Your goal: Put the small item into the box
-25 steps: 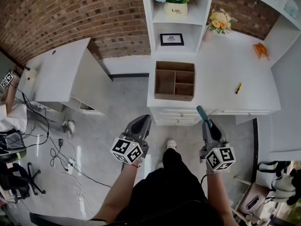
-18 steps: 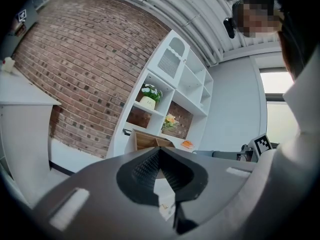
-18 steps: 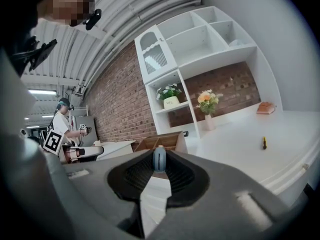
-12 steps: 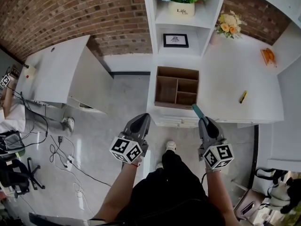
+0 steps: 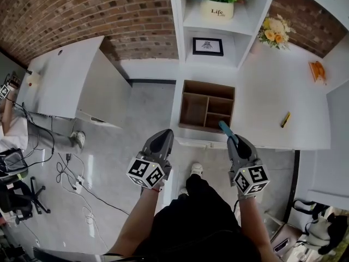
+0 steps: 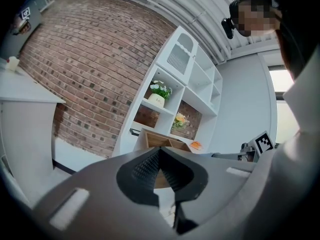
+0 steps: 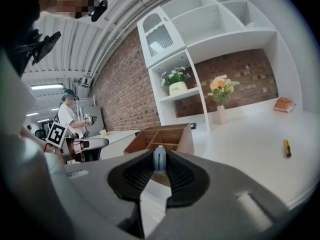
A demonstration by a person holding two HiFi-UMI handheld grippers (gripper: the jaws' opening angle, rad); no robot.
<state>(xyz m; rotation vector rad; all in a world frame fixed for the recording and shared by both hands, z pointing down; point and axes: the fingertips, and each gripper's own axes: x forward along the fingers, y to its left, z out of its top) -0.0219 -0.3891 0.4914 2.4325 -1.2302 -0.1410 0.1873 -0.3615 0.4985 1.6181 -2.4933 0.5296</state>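
Observation:
A wooden box [image 5: 188,108] with several open compartments stands on the white counter [image 5: 262,100], near its front edge. My right gripper [image 5: 233,140] is shut on a small teal-blue item [image 5: 224,128] that sticks out past its tips, just short of the box's near right corner. In the right gripper view the item [image 7: 159,159] stands upright between the pads, with the box [image 7: 181,140] right behind it. My left gripper [image 5: 164,135] hovers over the floor to the left of the counter. Its tips meet in the left gripper view [image 6: 159,150], with nothing between them.
A yellow pen [image 5: 285,119] lies on the counter to the right of the box, with a flower vase [image 5: 275,31] and an orange thing [image 5: 317,70] further back. A shelf unit [image 5: 218,37] rises behind the box. A white desk [image 5: 60,81] and floor cables [image 5: 71,173] are at the left.
I have come closer to the counter. The right gripper with the teal-blue item has moved forward, up to the box's near edge. The left gripper has kept its place.

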